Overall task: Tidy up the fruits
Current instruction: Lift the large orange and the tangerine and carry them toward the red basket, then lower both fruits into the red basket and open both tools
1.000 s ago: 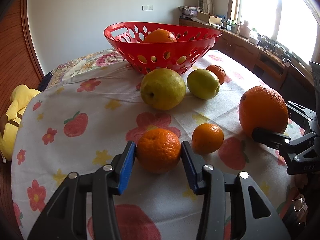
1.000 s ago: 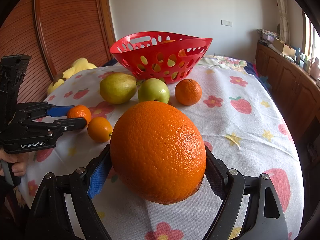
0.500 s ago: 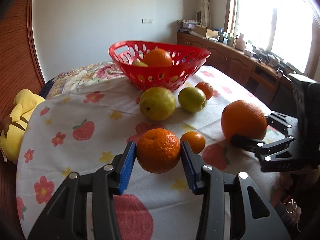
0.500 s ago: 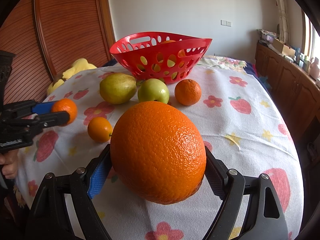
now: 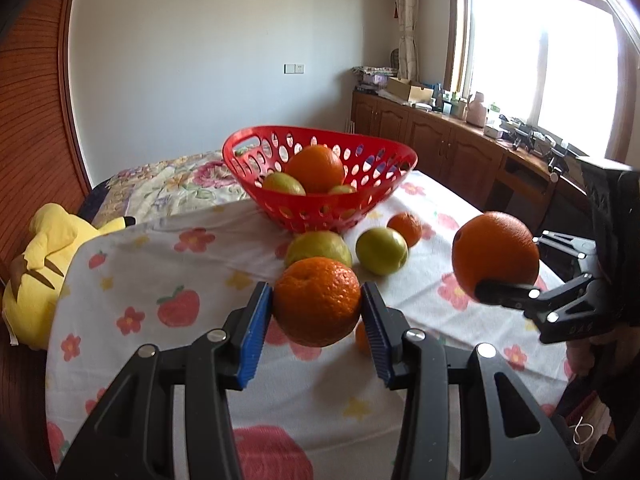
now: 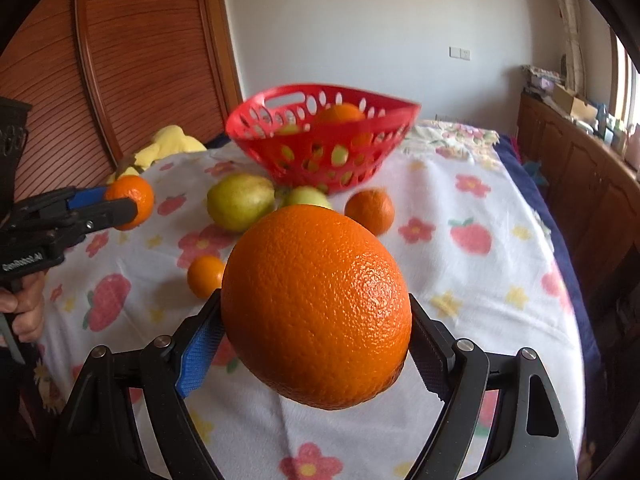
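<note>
My left gripper [image 5: 318,312] is shut on a small orange [image 5: 317,301] and holds it above the table; it also shows in the right wrist view [image 6: 130,202]. My right gripper [image 6: 316,348] is shut on a large orange [image 6: 316,306], lifted off the cloth, and it shows in the left wrist view [image 5: 496,258]. The red basket [image 5: 276,196] at the table's far side holds an orange [image 5: 315,168] and green fruits. On the cloth lie a yellow-green pear [image 6: 240,206], a green apple [image 5: 381,250], and two small oranges [image 6: 369,210] [image 6: 206,276].
The table carries a white cloth with flowers and strawberries [image 5: 168,280]. A yellow plush toy [image 5: 44,252] lies off the left edge. A wooden sideboard with clutter [image 5: 460,140] runs along the right under the window. A wooden panel wall [image 6: 132,60] stands behind.
Both grippers have risen with their oranges, the left first, then the right. The basket's inside now shows from above. Fruits on the cloth have not moved.
</note>
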